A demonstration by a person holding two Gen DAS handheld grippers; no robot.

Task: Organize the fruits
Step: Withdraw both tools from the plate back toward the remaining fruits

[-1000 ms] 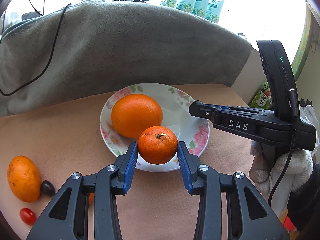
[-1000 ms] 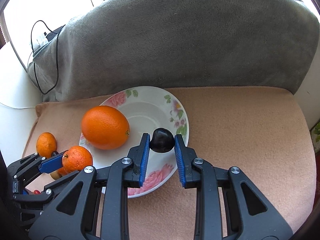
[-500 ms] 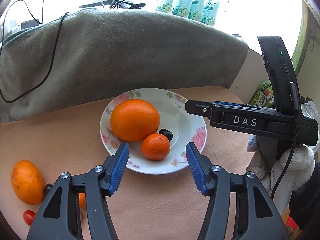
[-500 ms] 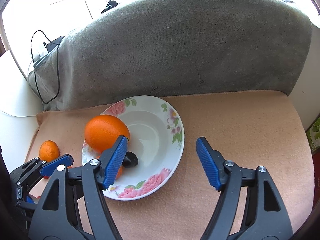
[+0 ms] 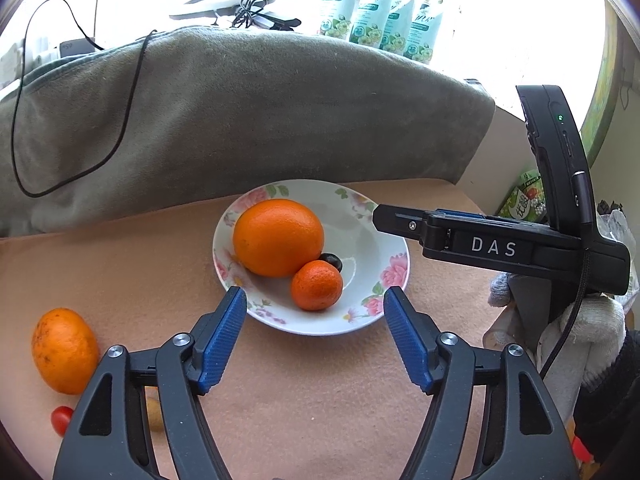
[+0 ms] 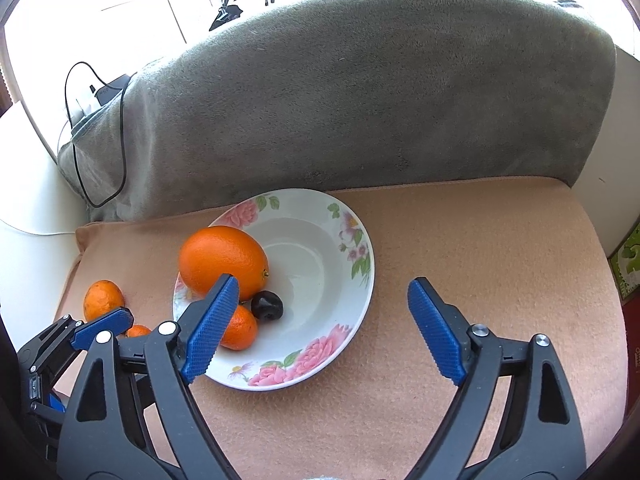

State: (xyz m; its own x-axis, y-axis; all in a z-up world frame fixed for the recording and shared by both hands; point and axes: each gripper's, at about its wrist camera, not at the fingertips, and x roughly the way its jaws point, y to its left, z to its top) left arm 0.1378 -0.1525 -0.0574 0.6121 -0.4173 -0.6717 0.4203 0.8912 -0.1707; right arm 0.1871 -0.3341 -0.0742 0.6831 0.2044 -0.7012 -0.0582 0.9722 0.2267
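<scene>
A white floral plate point(image 5: 362, 228) point(image 6: 320, 264) sits on the peach cloth. In it lie a large orange point(image 5: 278, 236) point(image 6: 222, 260), a small mandarin point(image 5: 317, 285) point(image 6: 240, 328) and a dark plum-like fruit point(image 5: 331, 261) point(image 6: 267, 305). My left gripper point(image 5: 315, 294) hovers at the plate's near rim, its jaws opening, and the pads touch nothing. My right gripper point(image 6: 323, 282) point(image 5: 380, 216) hangs over the plate's right side, jaws also opening and empty. On the cloth to the left lie a loose mandarin point(image 5: 64, 350) point(image 6: 103, 300) and a cherry tomato point(image 5: 61, 419).
A grey blanket-covered backrest point(image 5: 240, 112) point(image 6: 360, 100) rises behind the plate, with a black cable point(image 5: 120, 132) trailing over it. Green packs point(image 5: 384, 20) stand on the sill. A white-gloved hand point(image 5: 560, 332) holds the right gripper. Bare peach cloth point(image 6: 480, 248) lies right of the plate.
The left gripper let go of the small mandarin and the right let go of the dark fruit. Both fruits now lie in the plate, and both pairs of jaws have spread wide.
</scene>
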